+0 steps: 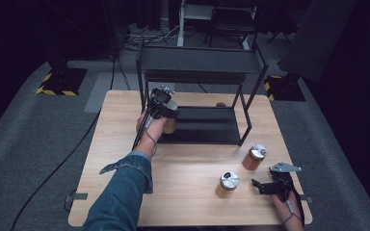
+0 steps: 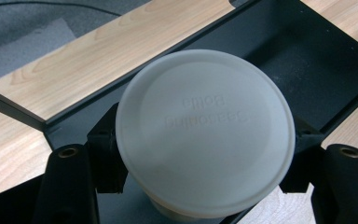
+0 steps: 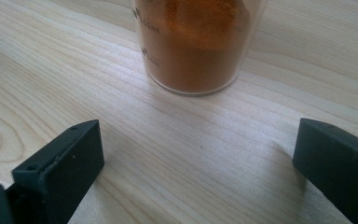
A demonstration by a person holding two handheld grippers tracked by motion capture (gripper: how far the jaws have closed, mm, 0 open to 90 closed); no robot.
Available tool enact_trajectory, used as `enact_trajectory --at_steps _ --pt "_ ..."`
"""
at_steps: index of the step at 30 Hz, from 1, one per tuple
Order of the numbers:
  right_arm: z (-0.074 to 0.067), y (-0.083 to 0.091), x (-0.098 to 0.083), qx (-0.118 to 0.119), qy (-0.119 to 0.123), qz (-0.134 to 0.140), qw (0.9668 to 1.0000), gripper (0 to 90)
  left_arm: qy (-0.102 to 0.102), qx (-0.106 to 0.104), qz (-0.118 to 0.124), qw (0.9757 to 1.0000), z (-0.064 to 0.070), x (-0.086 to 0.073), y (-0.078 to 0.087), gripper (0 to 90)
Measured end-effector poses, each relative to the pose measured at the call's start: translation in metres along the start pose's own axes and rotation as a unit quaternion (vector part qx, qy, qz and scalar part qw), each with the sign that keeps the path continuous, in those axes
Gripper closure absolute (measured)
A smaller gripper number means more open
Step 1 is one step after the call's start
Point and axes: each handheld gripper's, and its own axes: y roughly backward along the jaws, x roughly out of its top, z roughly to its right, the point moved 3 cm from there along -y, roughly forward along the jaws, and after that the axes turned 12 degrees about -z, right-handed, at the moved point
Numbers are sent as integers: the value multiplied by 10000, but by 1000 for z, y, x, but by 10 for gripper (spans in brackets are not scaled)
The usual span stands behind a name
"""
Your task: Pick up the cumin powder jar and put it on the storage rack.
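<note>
left gripper view: white-lidded jar [image 2: 205,135] clamped between the fingers [image 2: 105,154] over the black shelf [image 2: 317,70]; right gripper [image 1: 262,185] gapes empty.

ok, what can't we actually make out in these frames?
- Held jar, left gripper view: its white lid covers the body, so contents are unknown; the high view has the left gripper and hand in front of it.
- Lid lettering: embossed, faint, unreadable.
- Jar of orange powder, right gripper view: top cut off by the frame edge; printed marks mostly too small.
- Small object behind the black shelf, high view: too small and dark to identify.
</note>
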Motion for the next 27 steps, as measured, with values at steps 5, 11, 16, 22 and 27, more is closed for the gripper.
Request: enact_trajectory --at_steps 5,11,16,22,27 --pt "0 0 0 -1 0 0 10000 13 40 45 -58 10000 2 2 -2 334" --pt "0 0 0 2 -5 -1 10000 13 133 -42 -154 9998 2 4 -5 334" --pt "0 0 0 1 -3 0 10000 13 92 -63 -142 9998 4 5 -8 334" --pt "0 0 0 -1 -1 0 10000 13 132 -57 -142 9998 5 5 -9 334" --pt "0 0 0 1 -3 0 10000 13 156 -23 -170 9997 6 4 -13 334"
